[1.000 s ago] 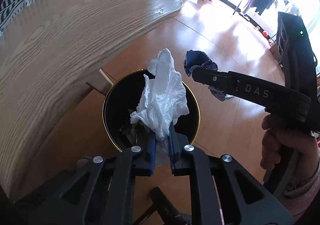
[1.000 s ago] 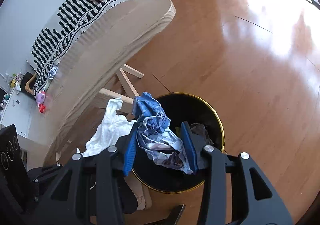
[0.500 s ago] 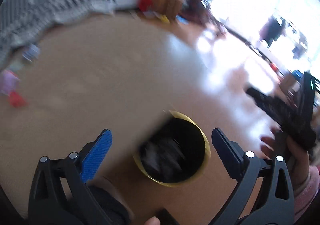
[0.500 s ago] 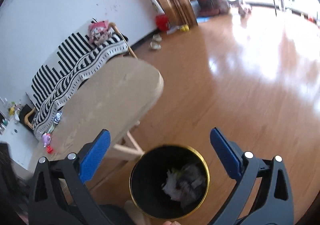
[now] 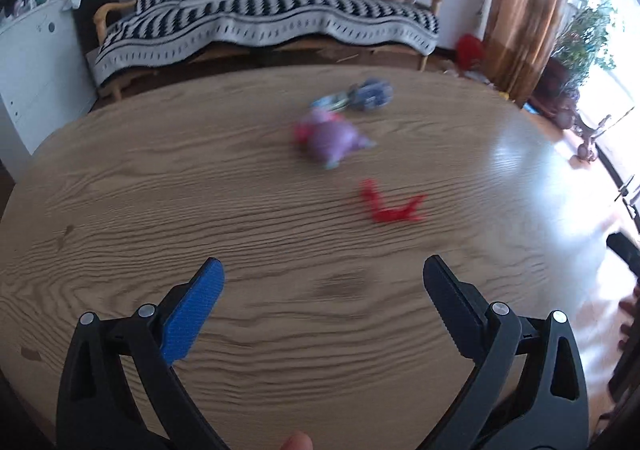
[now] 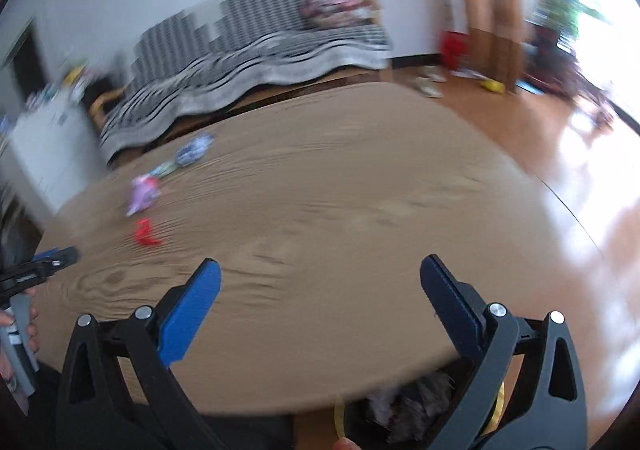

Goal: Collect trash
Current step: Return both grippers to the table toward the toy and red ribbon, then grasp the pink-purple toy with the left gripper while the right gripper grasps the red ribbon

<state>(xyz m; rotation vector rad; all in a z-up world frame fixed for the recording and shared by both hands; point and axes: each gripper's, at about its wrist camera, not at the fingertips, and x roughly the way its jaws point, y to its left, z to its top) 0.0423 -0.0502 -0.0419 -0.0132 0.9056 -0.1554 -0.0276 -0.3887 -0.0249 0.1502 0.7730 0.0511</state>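
1. Trash remains on the wooden table (image 5: 160,185): a purple-and-pink crumpled wrapper (image 5: 330,137) sits near the table's middle, a red scrap (image 5: 390,205) lies nearer the grippers than it, and a blue-and-white wad (image 5: 370,94) lies beyond it, toward the table's far edge, with a pale flat piece (image 5: 330,102) just beside the wad.

2. The left gripper (image 5: 322,278) hangs above the table's near part, jaws spread wide after just opening, nothing between them.

3. The right gripper (image 6: 320,278) also stands wide and empty, its jaws having just opened, over the table's near edge; the black bin (image 6: 420,410) with a gold rim shows below that edge.

4. Risk: all 4 pieces are light and loose. In my judgement a fast sweep at the table could knock the red scrap away, or the jaws could close on the flat scrap's edge only and let it slip on the way to the bin.

5. Risk: with both grippers heading for the same small cluster, they could collide, as the trash lies close together.

6. Hard to make out: motion blur smears every piece, so what each piece is made of cannot be told. The table's edge and the right gripper hide most of the bin.
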